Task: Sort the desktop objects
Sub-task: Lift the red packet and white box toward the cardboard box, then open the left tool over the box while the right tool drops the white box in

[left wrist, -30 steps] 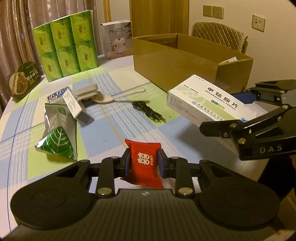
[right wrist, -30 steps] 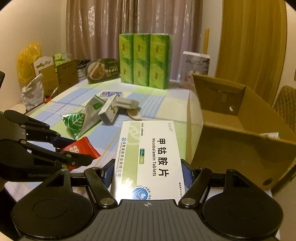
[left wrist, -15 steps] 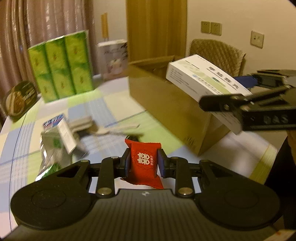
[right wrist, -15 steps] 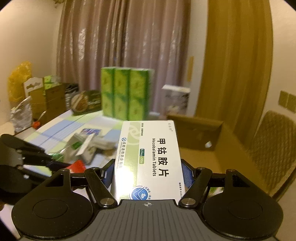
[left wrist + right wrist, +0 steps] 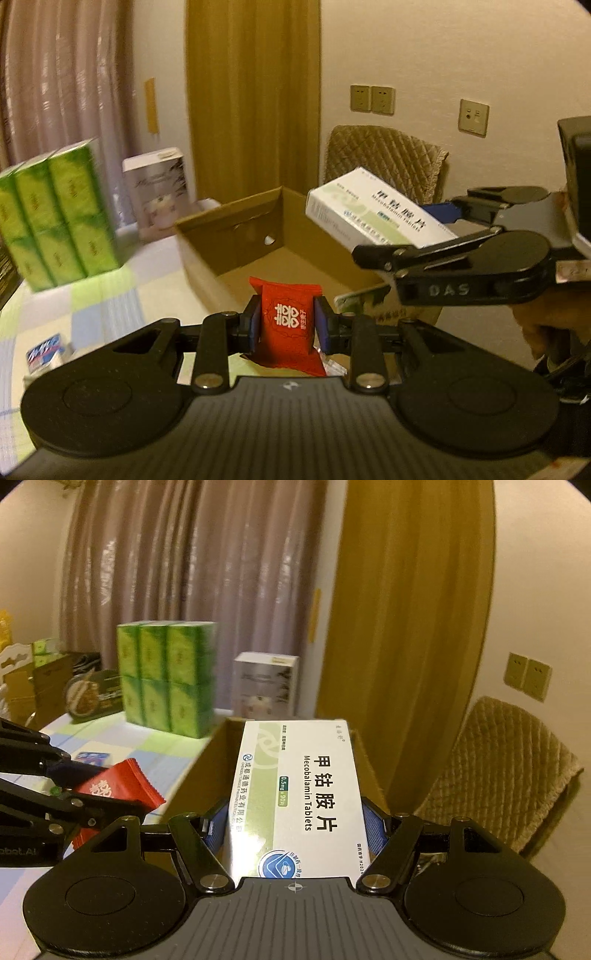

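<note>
The left gripper [image 5: 284,325] is gripping the red packet [image 5: 286,325] and the right gripper [image 5: 295,827] the tablet box [image 5: 295,794], so both should be lowering well inside the cardboard box [image 5: 236,236] before releasing.

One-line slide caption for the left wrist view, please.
Left gripper clamps a red candy packet above the open cardboard box; right gripper carries a Mecobalamin tablet box.
</note>
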{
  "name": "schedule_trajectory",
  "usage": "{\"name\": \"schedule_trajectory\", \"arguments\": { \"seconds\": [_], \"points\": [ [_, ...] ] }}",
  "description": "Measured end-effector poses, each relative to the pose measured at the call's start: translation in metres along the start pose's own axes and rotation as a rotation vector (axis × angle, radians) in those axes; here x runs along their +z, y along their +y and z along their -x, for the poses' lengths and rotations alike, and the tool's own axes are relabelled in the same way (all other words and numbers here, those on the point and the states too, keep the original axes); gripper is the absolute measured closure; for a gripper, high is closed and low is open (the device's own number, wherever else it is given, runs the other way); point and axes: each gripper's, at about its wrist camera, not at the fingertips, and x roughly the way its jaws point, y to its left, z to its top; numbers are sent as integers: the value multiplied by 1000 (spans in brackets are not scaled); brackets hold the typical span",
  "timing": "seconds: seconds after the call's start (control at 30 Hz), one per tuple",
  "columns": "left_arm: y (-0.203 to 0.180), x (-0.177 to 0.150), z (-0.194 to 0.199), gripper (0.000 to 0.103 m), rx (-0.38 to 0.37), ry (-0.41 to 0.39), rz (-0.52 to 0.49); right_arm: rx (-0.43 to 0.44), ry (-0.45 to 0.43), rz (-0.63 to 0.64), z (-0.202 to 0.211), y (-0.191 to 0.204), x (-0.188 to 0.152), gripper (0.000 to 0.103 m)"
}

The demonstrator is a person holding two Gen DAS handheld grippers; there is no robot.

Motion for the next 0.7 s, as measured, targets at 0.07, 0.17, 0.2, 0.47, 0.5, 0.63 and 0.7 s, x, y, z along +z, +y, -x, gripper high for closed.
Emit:
{"name": "schedule_trajectory", "arguments": {
  "seconds": [0.07,0.17,0.2,0.47,0.5,0.63,0.7],
  "points": [
    [-4,6,-12,78,-11,2,-4,-3,2,-11,-4,-8,0,35],
    [-6,13,-27,78,-26,10,1,-7,4,-27,-8,-19,-1,35],
    [-6,14,-32,78,-29,13,2,-8,5,-31,-10,-21,-1,35],
    [-4,15,-58,78,-38,21,22,-14,17,-46,-23,-34,-3,35],
    [-4,15,-60,78,-38,19,22,-16,18,-47,-24,-35,-3,35],
    [0,12,-67,69,-40,21,32,-18,22,-50,-25,-35,-4,35],
    [2,9,-66,69,-38,24,31,-17,23,-48,-26,-35,-5,35]
  ]
}}
